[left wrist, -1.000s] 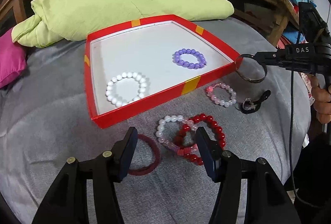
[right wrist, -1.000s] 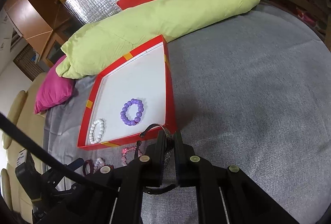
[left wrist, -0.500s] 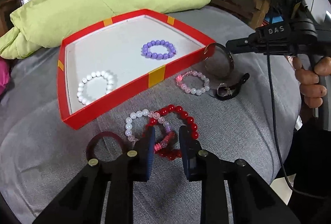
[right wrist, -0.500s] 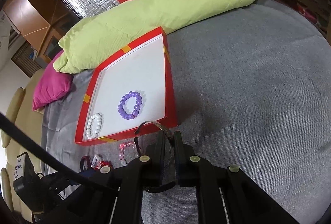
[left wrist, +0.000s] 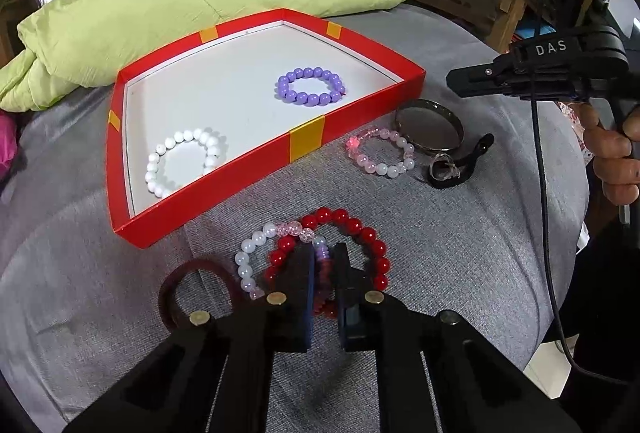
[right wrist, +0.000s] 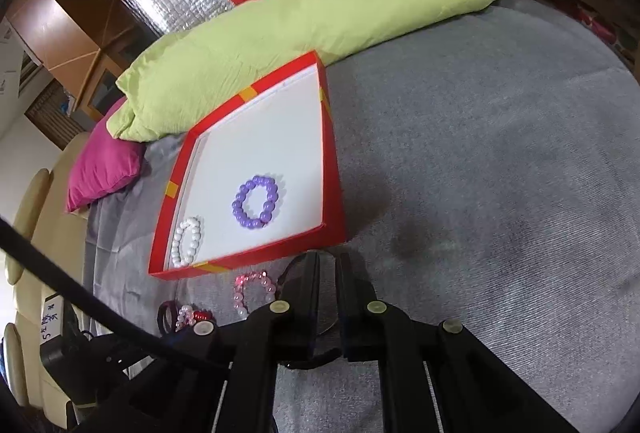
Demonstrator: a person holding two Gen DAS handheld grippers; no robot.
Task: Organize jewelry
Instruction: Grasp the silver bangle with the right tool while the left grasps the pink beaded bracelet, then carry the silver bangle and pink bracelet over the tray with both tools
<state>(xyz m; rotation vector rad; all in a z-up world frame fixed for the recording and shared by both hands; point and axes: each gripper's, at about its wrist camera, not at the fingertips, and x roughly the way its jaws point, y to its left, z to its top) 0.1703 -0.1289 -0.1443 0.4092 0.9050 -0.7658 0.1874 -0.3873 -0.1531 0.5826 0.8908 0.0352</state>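
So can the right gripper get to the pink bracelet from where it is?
Probably yes. The pink bracelet lies in the open beside the metal bangle, just below the right gripper, with nothing over it.

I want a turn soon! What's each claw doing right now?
Left claw: closed on the pale beaded bracelet.
Right claw: closed; cannot tell whether it grips the metal bangle.

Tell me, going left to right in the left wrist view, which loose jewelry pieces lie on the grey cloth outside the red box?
Dark maroon ring-shaped band → red round-bead bracelet → pale pink bead bracelet → dark metal bangle. The white-and-clear bead bracelet overlaps the red one, so I leave it out.
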